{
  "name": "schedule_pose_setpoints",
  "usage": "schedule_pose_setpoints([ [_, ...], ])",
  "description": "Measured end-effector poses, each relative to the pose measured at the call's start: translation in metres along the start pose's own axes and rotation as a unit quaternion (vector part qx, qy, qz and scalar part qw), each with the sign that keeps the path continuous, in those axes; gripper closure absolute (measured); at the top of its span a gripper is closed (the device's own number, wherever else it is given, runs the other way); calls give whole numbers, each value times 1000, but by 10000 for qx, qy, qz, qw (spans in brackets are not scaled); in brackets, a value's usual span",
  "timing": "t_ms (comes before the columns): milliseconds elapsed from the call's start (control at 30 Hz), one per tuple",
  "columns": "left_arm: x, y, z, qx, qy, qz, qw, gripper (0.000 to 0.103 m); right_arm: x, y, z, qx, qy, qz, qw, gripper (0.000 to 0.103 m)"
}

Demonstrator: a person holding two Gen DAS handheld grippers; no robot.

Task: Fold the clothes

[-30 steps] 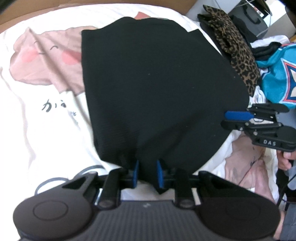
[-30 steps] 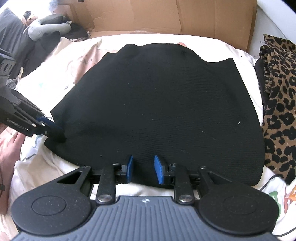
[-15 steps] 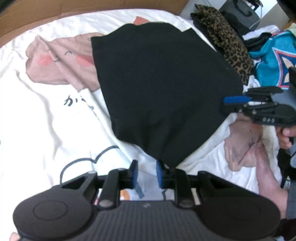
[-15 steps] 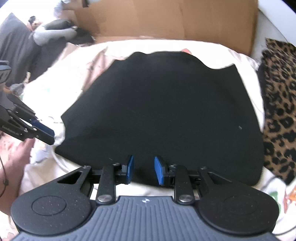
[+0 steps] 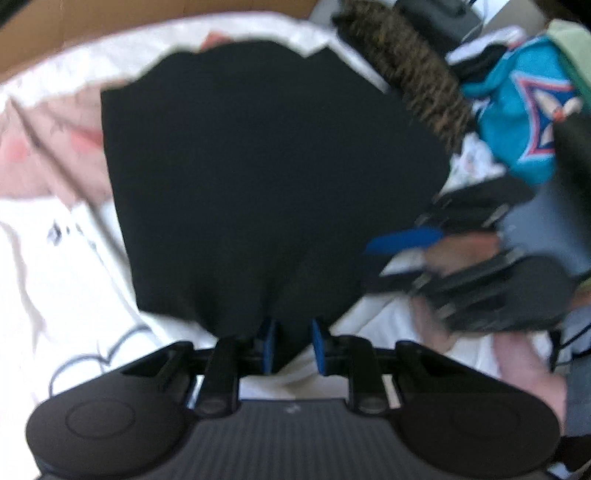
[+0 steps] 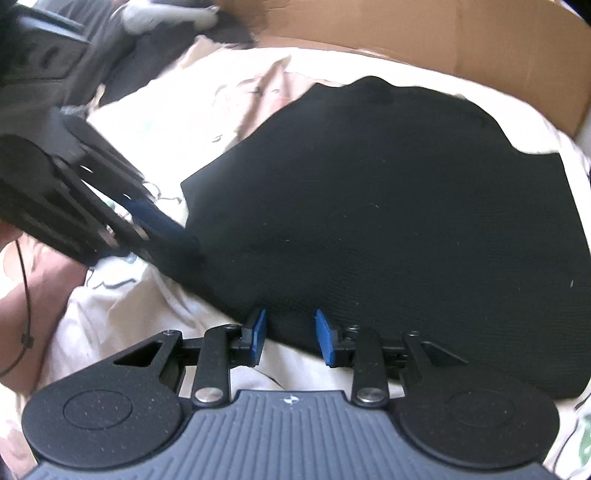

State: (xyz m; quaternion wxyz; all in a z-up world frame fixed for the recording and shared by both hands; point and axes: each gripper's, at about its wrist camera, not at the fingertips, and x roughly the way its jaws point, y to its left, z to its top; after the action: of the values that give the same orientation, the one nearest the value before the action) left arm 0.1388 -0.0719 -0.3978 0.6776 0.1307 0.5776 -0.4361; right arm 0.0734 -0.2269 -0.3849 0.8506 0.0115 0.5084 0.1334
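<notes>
Matt black knit garment on soft white printed cloth sheet, beside brown cardboard.

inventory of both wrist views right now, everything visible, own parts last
black garment: 1, black, spread across mid bed, near edge between both grippers' pads
bedsheet: 1, white with pink and line prints, under the garment
cardboard: 1, brown, behind the bed
leopard-print cloth: 1, brown and black, right of the garment
teal garment: 1, teal with a white and red print, far right
grey soft item: 1, grey, far left, blurred
left gripper: 1, black with blue pads
right gripper: 1, black with blue pads
</notes>
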Motion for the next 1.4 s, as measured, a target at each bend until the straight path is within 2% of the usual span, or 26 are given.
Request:
schedule_pose_setpoints([
  [100,2,-1,-2,174,-7,90,9998,78,-16,-11,2,196,-123,89,9997,70],
  [233,-4,-1,0,123,61,130,9998,80,-45,-41,-1,541,-319,-306,9976,70],
  [433,-27,17,-9,-559,-117,65,9983,80,-79,-90,-17,1286,-489,-769,9875,70],
  [567,-30,28,-17,-998,-89,-112,9949,72,-90,-122,-39,2195,-612,-939,9692,69],
  [600,-30,28,-19,-1062,-37,-158,9942,70,-91,-130,-45,2459,-649,-950,9625,69],
  [667,-29,26,-22,-1040,-70,-289,9941,60,-95,-146,-57,3067,-780,-948,9439,68],
  [800,-23,32,-28,-1433,-194,-464,9884,60,-97,-169,-75,3715,-946,-1047,9176,64],
  [867,-21,32,-28,-1474,-258,-568,9871,60,-96,-177,-84,3967,-1014,-1040,9064,63],
  [967,-15,33,-28,-1496,-252,-567,9868,60,-95,-186,-95,4304,-1173,-823,8912,63],
  [1100,-11,33,-26,-1518,-240,-584,9864,60,-87,-188,-99,4461,-1259,-679,8835,63],
  [1200,-13,32,-27,-1481,-231,-589,9870,61,-84,-188,-100,4444,-1316,-642,8838,63],
  [1400,-16,33,-28,-1464,-240,-569,9873,61,-83,-197,-107,4732,-1478,-503,8670,63],
])
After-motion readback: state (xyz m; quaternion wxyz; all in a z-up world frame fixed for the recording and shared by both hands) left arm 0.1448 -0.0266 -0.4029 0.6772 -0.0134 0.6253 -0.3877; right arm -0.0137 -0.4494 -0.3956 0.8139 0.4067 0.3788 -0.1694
